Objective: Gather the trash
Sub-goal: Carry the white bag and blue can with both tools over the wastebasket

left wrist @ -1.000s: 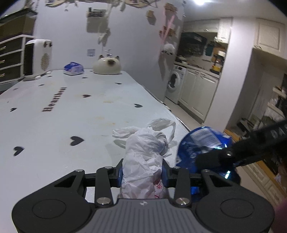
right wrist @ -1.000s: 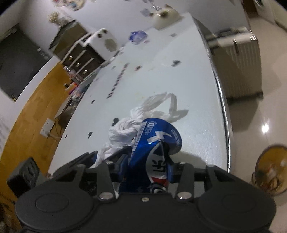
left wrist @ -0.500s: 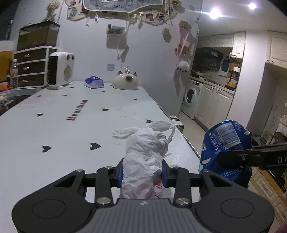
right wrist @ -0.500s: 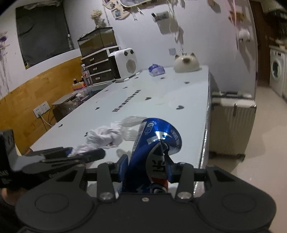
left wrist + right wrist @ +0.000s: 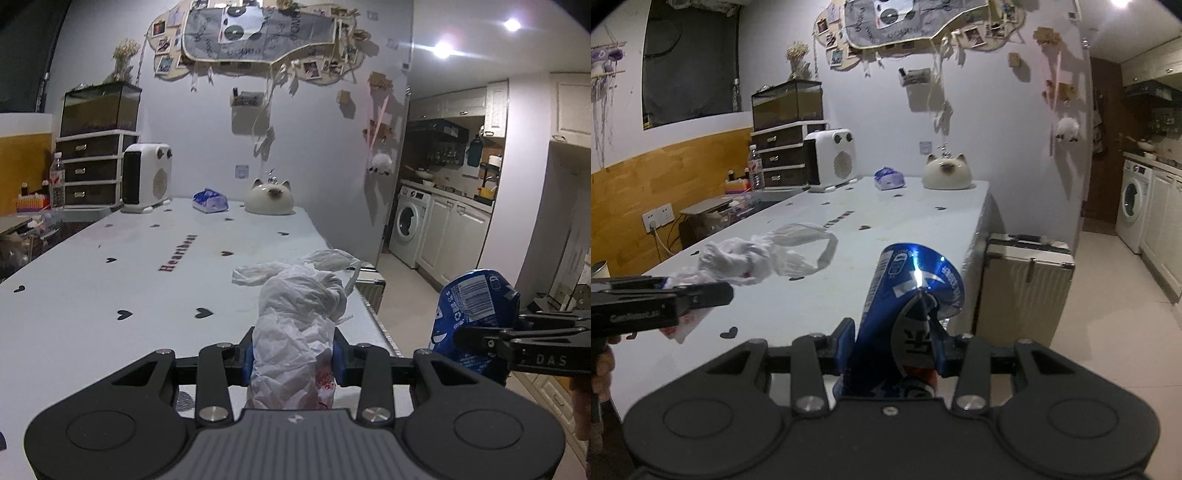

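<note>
L gripper point(image 5: 293, 360) squeezes a crumpled white plastic bag point(image 5: 295, 317) held up over the pale heart-print table point(image 5: 110, 306), & R gripper point(image 5: 895, 349) pinches a crushed blue soda can point(image 5: 905, 295) just past the table's edge.

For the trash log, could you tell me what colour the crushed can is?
Blue, with white lettering; the crushed can shows best in the right wrist view.
</note>
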